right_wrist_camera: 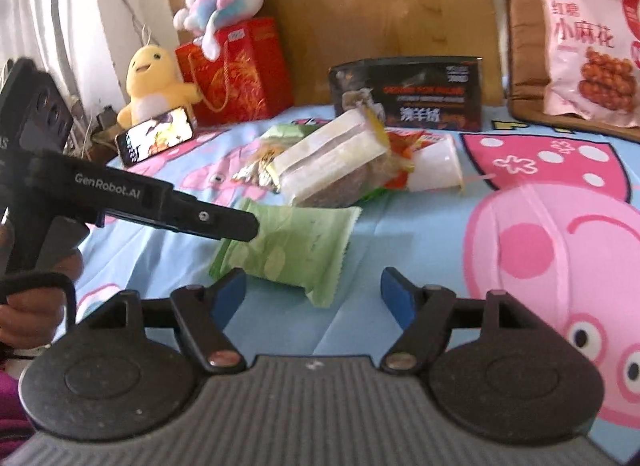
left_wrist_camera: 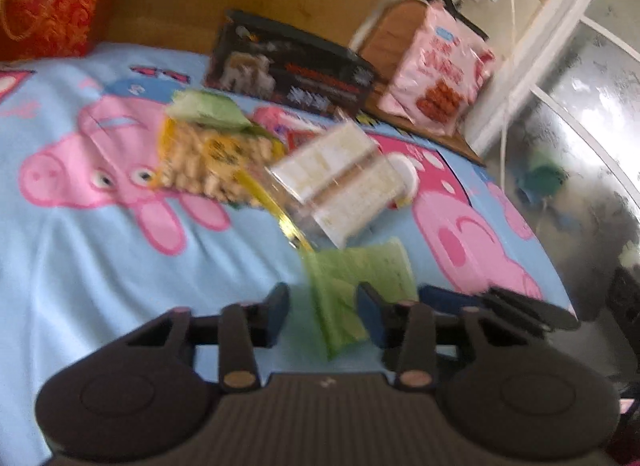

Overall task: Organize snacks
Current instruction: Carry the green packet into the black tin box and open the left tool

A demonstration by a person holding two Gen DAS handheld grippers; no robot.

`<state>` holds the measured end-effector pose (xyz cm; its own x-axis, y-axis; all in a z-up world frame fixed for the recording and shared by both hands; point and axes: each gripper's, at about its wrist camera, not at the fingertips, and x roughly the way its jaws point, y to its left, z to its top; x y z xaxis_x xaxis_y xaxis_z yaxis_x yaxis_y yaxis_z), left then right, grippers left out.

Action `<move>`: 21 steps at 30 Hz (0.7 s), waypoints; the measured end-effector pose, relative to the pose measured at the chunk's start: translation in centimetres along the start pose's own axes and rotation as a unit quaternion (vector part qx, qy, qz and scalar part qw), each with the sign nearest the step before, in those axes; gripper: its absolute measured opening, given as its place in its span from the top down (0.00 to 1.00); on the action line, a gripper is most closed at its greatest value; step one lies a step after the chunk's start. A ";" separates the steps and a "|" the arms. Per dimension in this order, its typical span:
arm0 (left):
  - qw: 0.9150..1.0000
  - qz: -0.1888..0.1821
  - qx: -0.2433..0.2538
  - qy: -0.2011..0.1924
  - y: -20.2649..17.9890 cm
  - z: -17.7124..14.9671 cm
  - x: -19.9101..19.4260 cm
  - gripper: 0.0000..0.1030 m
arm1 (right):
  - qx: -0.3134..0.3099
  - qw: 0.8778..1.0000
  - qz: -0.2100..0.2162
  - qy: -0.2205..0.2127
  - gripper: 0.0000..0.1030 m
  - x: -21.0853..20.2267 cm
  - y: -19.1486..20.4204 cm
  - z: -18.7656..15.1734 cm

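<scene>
A green snack packet (left_wrist_camera: pixel 356 290) (right_wrist_camera: pixel 292 246) lies flat on the blue cartoon bedsheet (left_wrist_camera: pixel 80 250) (right_wrist_camera: pixel 400 234). My left gripper (left_wrist_camera: pixel 323 312) is open, its fingers on either side of the packet's near end; it also shows in the right wrist view (right_wrist_camera: pixel 236 225) at the packet's left edge. My right gripper (right_wrist_camera: pixel 314 290) is open and empty, just short of the packet. Behind lie a white-and-brown packet (left_wrist_camera: pixel 340 181) (right_wrist_camera: pixel 332 161), a yellow bag of puffs (left_wrist_camera: pixel 216 161) and a white cup (right_wrist_camera: pixel 434 165).
A black snack box (left_wrist_camera: pixel 292 69) (right_wrist_camera: pixel 408 91) and a pink snack bag (left_wrist_camera: pixel 440 69) (right_wrist_camera: pixel 588 49) on a brown cushion (right_wrist_camera: pixel 524 65) stand at the back. A red gift bag (right_wrist_camera: pixel 236 69), plush toys (right_wrist_camera: pixel 156 81) and a phone (right_wrist_camera: pixel 156 135) sit far left.
</scene>
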<state>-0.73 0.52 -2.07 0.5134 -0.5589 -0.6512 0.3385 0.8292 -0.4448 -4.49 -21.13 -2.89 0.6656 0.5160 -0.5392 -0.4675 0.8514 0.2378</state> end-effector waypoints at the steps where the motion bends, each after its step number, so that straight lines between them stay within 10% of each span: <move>1: 1.000 -0.012 0.002 0.005 -0.3 0.0 0.3 0.72 | -0.009 1.000 0.000 0.005 0.31 0.2 0.4 -0.1; 6: 1.000 -0.009 0.025 0.000 -1.5 0.9 -0.7 0.73 | -0.066 0.998 -0.012 0.016 0.61 0.7 2.5 0.4; 14: 0.994 -0.016 0.077 -0.080 -3.9 10.6 -3.1 0.72 | -0.091 0.993 -0.017 -0.078 0.63 -1.6 2.0 6.9; 21: 0.992 0.030 0.068 -0.104 -2.5 21.2 4.1 0.72 | -0.064 0.992 -0.047 -0.098 0.63 5.3 -4.1 16.7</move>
<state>17.26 -3.65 9.40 0.6824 -0.5072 -0.5264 0.3993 0.8618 -0.3127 10.68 -20.26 6.74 0.8039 0.4540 -0.3841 -0.4596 0.8842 0.0831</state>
